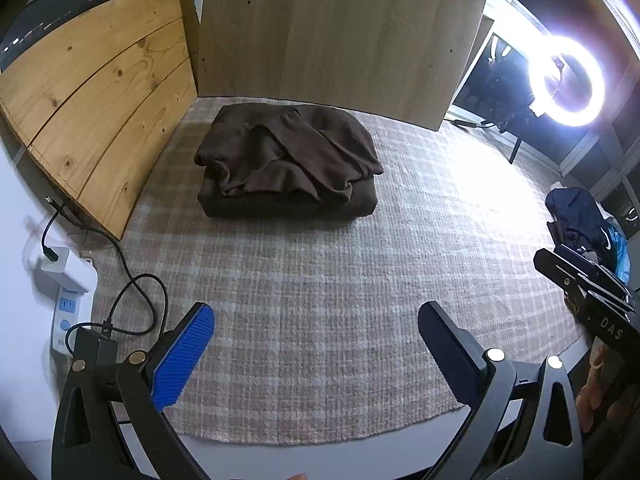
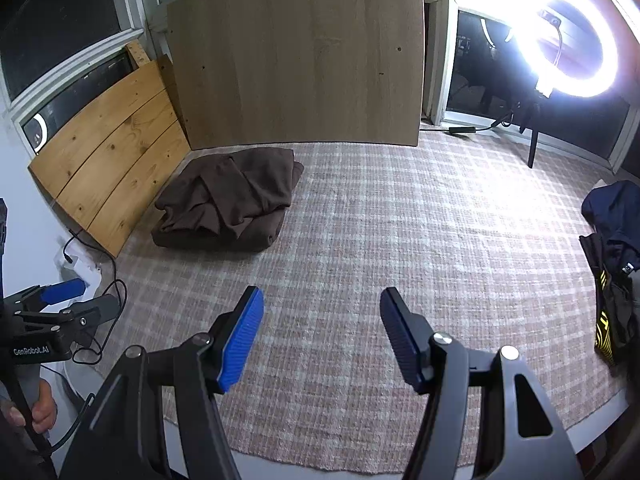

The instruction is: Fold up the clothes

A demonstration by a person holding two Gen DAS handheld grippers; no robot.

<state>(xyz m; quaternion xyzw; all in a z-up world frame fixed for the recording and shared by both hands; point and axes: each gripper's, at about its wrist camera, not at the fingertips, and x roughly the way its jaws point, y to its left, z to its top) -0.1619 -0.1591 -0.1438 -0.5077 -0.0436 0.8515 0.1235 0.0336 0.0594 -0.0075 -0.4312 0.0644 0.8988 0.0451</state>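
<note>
A dark brown garment [image 1: 288, 160] lies roughly folded in a thick stack on the checked rug [image 1: 320, 280], near the wooden boards; the right wrist view shows this brown garment [image 2: 232, 200] at the far left. My left gripper [image 1: 316, 308] hovers well short of it, jaws wide open, with only rug between the blue pads. My right gripper [image 2: 322, 292] is also open and empty above the rug [image 2: 380, 240]. Each gripper shows at the edge of the other's view: the right gripper [image 1: 580, 280] and the left gripper [image 2: 68, 292]. A hand [image 2: 40, 408] grips the left handle.
A heap of dark clothes [image 2: 612, 240] sits at the rug's right edge, also in the left wrist view as dark clothes [image 1: 580, 220]. Wooden boards [image 1: 100, 120] and a tall panel [image 1: 340, 32] stand behind. A power strip [image 1: 64, 300] with black cables [image 1: 136, 292] lies left. A ring light [image 2: 568, 40] glares right.
</note>
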